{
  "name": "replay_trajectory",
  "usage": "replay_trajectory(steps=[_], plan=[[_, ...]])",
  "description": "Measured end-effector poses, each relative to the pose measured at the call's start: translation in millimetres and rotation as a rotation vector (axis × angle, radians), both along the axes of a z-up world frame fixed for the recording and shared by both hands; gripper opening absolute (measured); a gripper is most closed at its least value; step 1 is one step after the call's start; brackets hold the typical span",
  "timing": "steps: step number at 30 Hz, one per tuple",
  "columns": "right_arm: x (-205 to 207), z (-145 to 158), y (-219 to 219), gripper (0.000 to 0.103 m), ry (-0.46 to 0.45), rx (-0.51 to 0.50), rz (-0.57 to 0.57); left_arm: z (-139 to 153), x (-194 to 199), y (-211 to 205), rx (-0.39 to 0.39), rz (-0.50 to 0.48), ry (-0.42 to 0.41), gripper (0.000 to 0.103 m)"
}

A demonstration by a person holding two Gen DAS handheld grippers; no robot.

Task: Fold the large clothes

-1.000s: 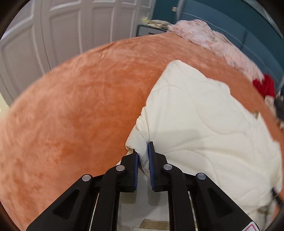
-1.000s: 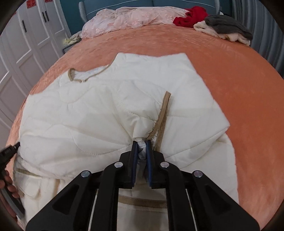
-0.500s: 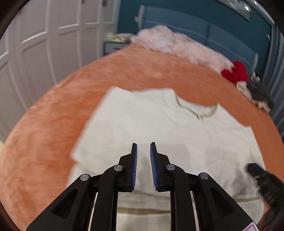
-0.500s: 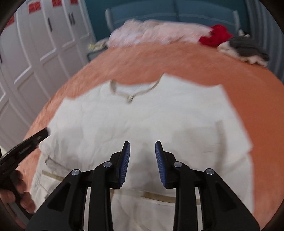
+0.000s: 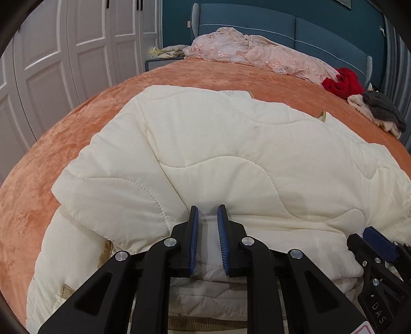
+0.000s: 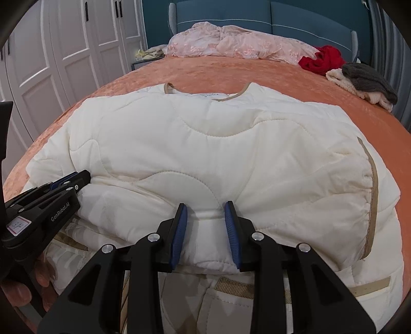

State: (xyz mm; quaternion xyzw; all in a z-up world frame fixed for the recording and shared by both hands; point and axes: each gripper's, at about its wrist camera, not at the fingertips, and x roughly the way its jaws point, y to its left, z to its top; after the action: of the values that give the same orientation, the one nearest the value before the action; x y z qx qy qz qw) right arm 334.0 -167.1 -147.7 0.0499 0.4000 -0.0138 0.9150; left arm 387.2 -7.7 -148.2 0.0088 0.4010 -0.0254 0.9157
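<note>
Here both grippers (image 5: 207, 213) (image 6: 205, 208) tilt downward.

My view of the quilted jacket (image 5: 231, 144) is cut off at the bottom edge — the right gripper (image 5: 380, 246) is cropped at the frame's side.

The jacket (image 6: 231, 159) lies on the bed (image 6: 257, 74) straight ahead of both tongs, its folded near edge between the fingertips of the right gripper (image 6: 206, 218) and the left gripper (image 5: 206, 221), its collar on the far side. Beyond it, a lace garment (image 6: 231, 43) lies along the headboard (image 6: 295, 15), with a knit bundle (image 6: 322, 60) and a small pile (image 6: 364, 82) far right; wardrobe doors (image 6: 64, 51) stand left
</note>
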Motion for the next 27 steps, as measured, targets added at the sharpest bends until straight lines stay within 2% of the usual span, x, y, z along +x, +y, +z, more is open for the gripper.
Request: replay_trajectory(steps=[13, 21, 24, 27], plan=[[1.4, -5.3, -2.0, 0.029, -0.029, 0.015, -0.004, -6.1, -2.6, -13.7, 0.083, 0.009, -0.03, 0.017], [1.6, -6.4, -2.2, 0.029, -0.032, 0.013, -0.005, -6.1, -1.9, -15.1, 0.092, 0.009, -0.032, 0.017], [2.4, -1.3, -5.7, 0.03, -0.017, 0.034, -0.002, 2.2, 0.5, -11.3, 0.063, 0.002, -0.001, 0.017], [-3.5, 21.1, -13.0, 0.032, -0.027, 0.089, 0.01, 21.8, 5.4, 7.0, -0.073, -0.043, 0.04, 0.025]])
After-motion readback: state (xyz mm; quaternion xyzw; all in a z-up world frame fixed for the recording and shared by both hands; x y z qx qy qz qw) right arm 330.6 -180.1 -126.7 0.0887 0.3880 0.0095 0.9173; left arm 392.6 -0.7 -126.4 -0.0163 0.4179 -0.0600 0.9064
